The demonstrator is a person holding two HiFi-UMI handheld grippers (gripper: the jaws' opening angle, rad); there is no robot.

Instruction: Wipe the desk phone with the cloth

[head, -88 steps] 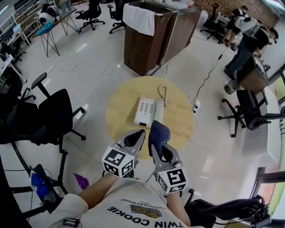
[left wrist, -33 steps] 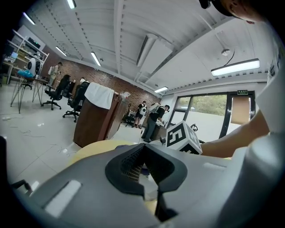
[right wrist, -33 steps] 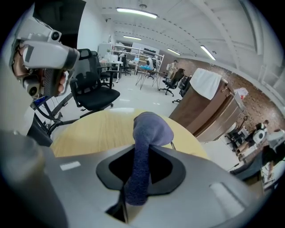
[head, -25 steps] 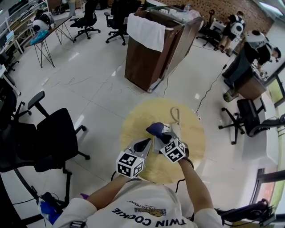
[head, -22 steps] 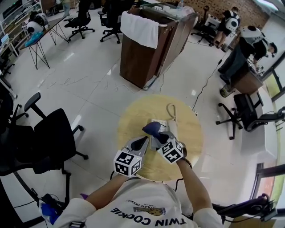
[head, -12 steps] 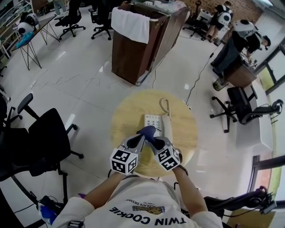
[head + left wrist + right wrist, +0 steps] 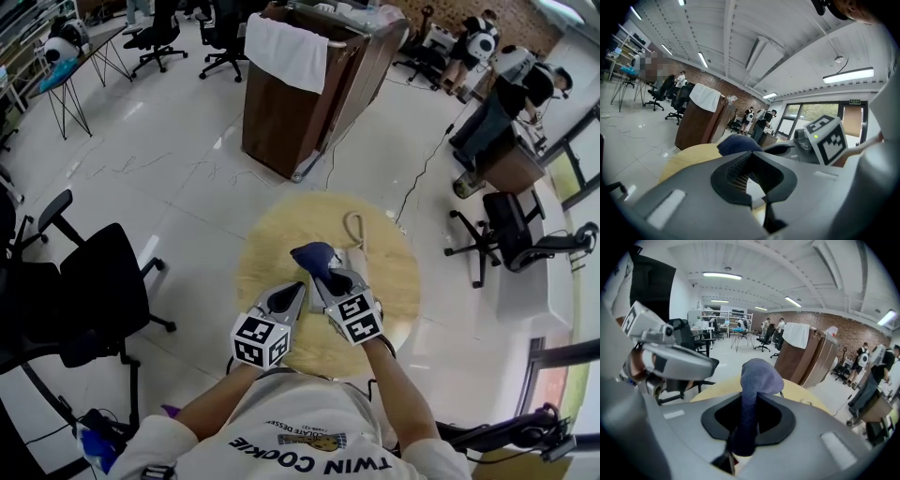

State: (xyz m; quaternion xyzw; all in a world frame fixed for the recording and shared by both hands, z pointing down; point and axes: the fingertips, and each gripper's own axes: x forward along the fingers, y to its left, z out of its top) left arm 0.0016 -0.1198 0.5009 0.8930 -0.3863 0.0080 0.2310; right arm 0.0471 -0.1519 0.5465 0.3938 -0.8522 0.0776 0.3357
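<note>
Pushing forward in the head view, the right tongs have carried the dark blue cloth over the keypad that lay bare half a second ago, so a wiping stroke seems under way. Only the desk phone's pale edge and coiled cord show on the round, pale wood tabletop.

In the left gripper view, the left tongs are pressed together, empty.

In the right gripper view, the right tongs pinch the soft, fleecy cloth, bunched into a rounded knob.

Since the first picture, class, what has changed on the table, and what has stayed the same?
The right gripper, shut on the cloth, moved forward from the table's near edge to over the desk phone, now mostly covered. The left gripper stayed empty by that edge.
</note>
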